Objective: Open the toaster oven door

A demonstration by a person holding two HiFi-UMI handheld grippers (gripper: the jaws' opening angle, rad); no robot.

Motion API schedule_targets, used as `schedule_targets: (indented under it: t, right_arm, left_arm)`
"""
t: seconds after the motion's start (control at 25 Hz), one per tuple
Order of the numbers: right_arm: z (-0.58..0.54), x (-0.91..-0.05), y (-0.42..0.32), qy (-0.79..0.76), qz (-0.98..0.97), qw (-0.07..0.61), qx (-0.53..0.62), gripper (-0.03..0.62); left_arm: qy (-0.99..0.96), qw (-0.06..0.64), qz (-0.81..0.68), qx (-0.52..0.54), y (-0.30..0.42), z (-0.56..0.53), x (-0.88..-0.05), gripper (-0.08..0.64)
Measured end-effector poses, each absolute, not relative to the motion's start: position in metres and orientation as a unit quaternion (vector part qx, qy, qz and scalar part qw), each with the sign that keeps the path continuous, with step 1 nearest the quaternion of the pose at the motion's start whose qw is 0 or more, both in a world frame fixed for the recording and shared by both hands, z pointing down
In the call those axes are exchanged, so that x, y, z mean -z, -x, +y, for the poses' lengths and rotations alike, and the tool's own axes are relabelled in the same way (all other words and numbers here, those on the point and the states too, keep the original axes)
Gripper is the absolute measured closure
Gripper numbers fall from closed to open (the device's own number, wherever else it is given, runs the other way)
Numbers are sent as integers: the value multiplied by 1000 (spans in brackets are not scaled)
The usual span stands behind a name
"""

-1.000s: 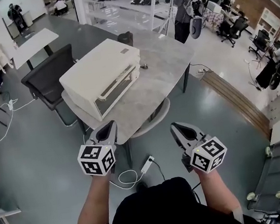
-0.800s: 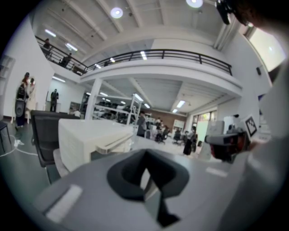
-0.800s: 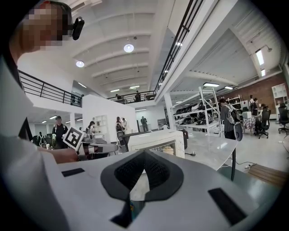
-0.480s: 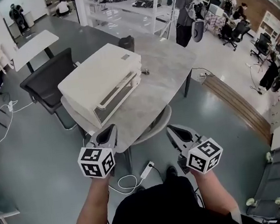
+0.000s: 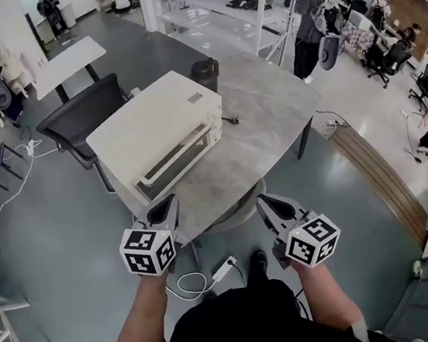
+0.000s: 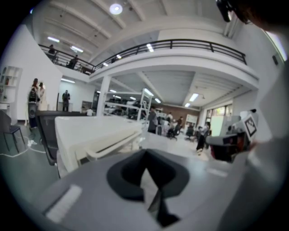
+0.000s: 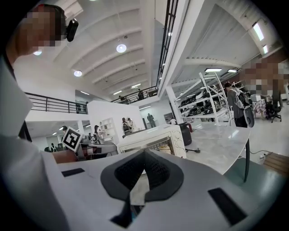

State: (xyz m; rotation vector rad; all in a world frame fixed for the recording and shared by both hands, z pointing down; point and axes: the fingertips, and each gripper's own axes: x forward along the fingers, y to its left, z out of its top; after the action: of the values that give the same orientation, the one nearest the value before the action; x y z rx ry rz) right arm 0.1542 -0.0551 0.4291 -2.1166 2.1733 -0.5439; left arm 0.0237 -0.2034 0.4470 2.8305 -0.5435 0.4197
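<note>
A cream toaster oven stands on the left half of a grey marble table, its door shut, glass front and long handle facing me. It also fills the middle of the left gripper view and shows in the right gripper view. My left gripper is shut and empty, held just off the table's near edge, below the oven's front. At the same height to the right, my right gripper is shut and empty too.
A dark office chair stands left of the table and a black jug behind the oven. A pale chair seat is tucked under the near edge. A power strip with cable lies on the floor. Shelving and people are far behind.
The head view has shifted, so the table and oven now sit lower and closer in the frame. Both grippers keep their places and stay shut.
</note>
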Motion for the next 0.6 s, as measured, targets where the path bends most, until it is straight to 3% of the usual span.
schedule_targets:
  t: [0.32,0.6]
  right_arm:
    - [-89,-444,-214,616,759,17,209,597]
    - [-115,-456,-226,535,814,-7,226,598]
  left_arm:
    - [-946,121,-255,-158,-69,-207,-447,552]
    - [-913,144,-348,-156,-57,-204,-454,551]
